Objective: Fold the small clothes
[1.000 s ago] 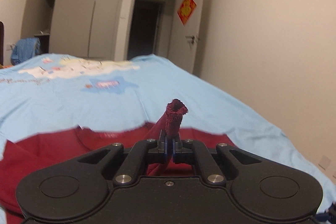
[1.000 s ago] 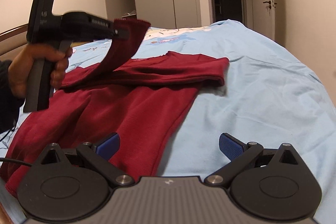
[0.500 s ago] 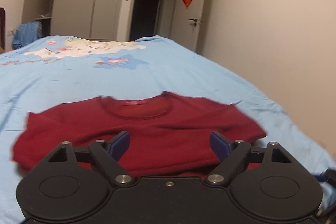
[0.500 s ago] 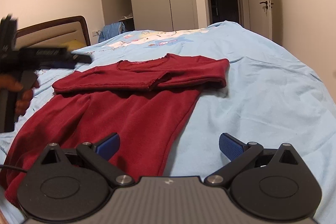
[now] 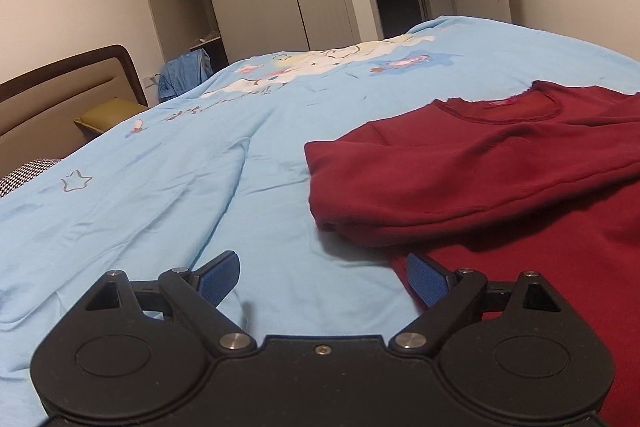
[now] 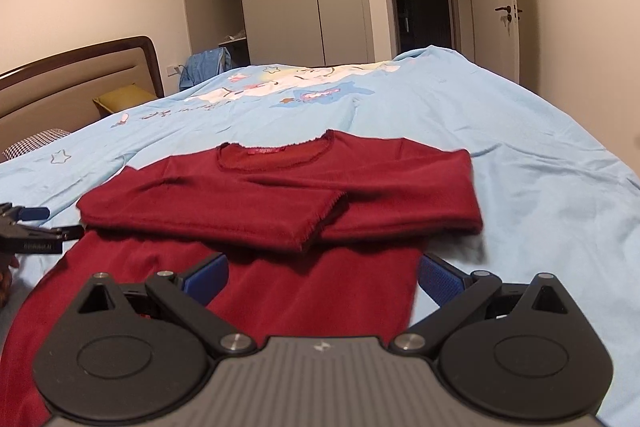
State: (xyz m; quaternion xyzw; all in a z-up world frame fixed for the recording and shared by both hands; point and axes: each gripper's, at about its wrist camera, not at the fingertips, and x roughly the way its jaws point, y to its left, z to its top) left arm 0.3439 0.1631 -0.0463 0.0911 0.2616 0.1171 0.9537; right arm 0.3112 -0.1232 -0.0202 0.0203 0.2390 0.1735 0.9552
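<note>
On the blue bedspread [image 6: 540, 155], the red top [image 6: 280, 187] lies before both wide-spread, empty claws [image 5: 322, 277] [image 6: 322, 277].

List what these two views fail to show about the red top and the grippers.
- Red top, right wrist view: its lower hem is hidden behind the right gripper.
- Red top, left wrist view: its right side is cut off by the frame edge.
- Left gripper, right wrist view: mostly cut off at the left edge.
- Neck label: too small to read.
</note>
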